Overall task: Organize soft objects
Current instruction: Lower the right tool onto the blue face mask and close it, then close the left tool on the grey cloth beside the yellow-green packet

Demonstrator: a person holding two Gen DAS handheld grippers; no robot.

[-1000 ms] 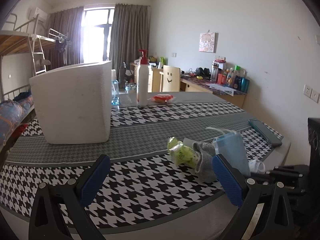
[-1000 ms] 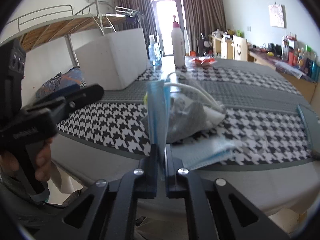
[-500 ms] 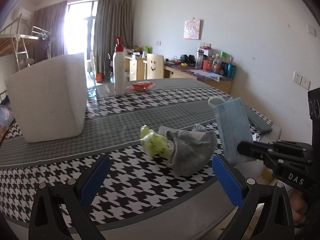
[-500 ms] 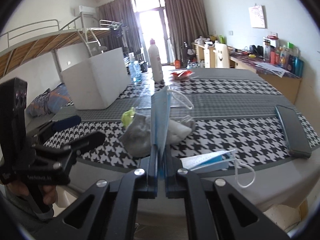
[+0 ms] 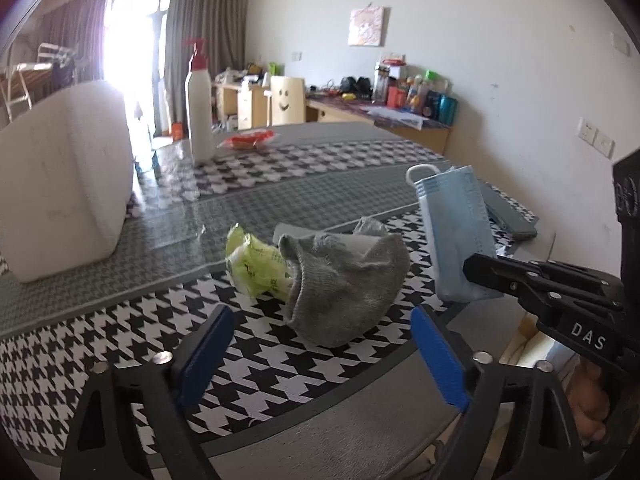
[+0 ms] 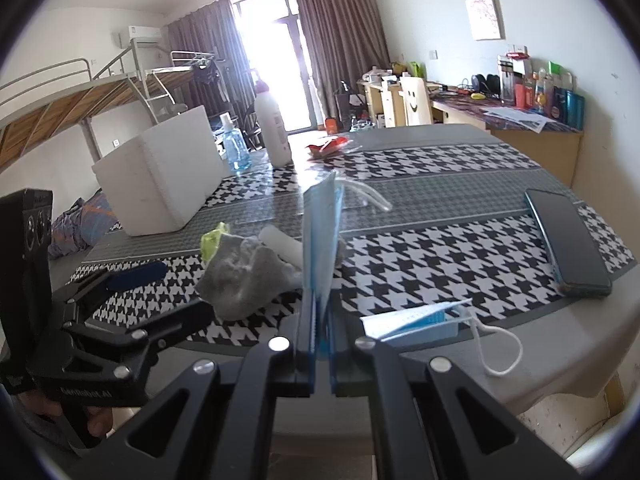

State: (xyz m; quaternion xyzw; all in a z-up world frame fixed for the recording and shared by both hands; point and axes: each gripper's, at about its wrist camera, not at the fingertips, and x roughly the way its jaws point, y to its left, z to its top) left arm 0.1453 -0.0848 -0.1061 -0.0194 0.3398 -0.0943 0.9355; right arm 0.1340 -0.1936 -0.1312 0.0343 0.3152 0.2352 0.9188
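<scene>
Pinching a blue face mask (image 6: 320,236) upright by its lower edge, the right gripper (image 6: 320,354) keeps it clear of the table (image 5: 280,364), while the left gripper (image 5: 320,356), jaws closing with nothing between them yet, lines up on the grey sock (image 5: 344,276) lying ahead beside a green packet (image 5: 252,262).

1. White walls (image 5: 460,60); small picture (image 5: 366,26) hung ahead.
2. Bright window (image 6: 276,68) far ahead, flanked by grey curtains (image 6: 340,40).
3. Metal bunk bed (image 6: 80,96) stood ahead-left.
4. Cluttered wooden desk (image 6: 532,132) lined the right wall.
</scene>
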